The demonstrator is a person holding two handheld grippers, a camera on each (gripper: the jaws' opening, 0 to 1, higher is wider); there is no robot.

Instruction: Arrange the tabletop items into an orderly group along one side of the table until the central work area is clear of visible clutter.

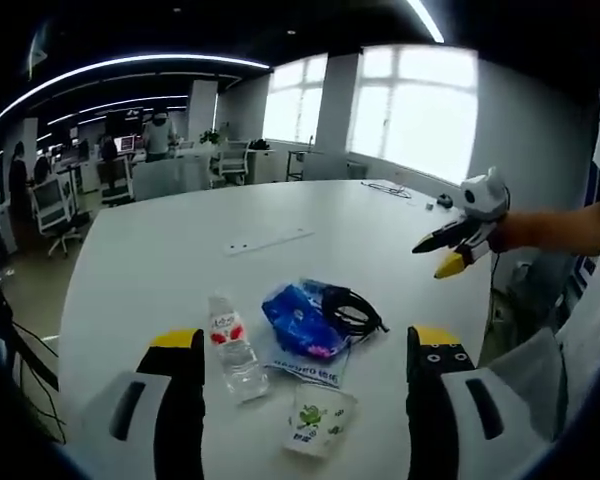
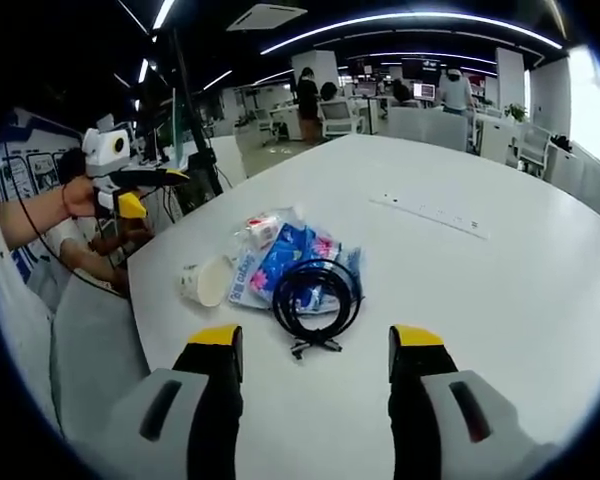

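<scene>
A small heap lies on the white table (image 1: 160, 250): a clear water bottle (image 1: 232, 345) on its side, a blue snack packet (image 1: 298, 320), a coiled black cable (image 1: 352, 310), a paper cup (image 1: 320, 420) tipped over, and a white printed wrapper (image 1: 310, 372). My left gripper (image 1: 305, 345) hovers open just before the heap, nothing between its jaws. The right gripper (image 1: 450, 245) reaches in from the right, above the table's edge. From the other side, my right gripper (image 2: 317, 340) stands open near the cable (image 2: 315, 290), packet (image 2: 295, 255), bottle (image 2: 260, 232) and cup (image 2: 205, 280). The left gripper (image 2: 140, 190) is held at the left.
A flat white power strip (image 1: 270, 240) (image 2: 435, 215) lies further across the table, and a thin cable (image 1: 385, 188) near its far edge. Office chairs (image 1: 50, 205), desks and people stand beyond. A seated person (image 2: 80, 250) is close to the table edge by the cup.
</scene>
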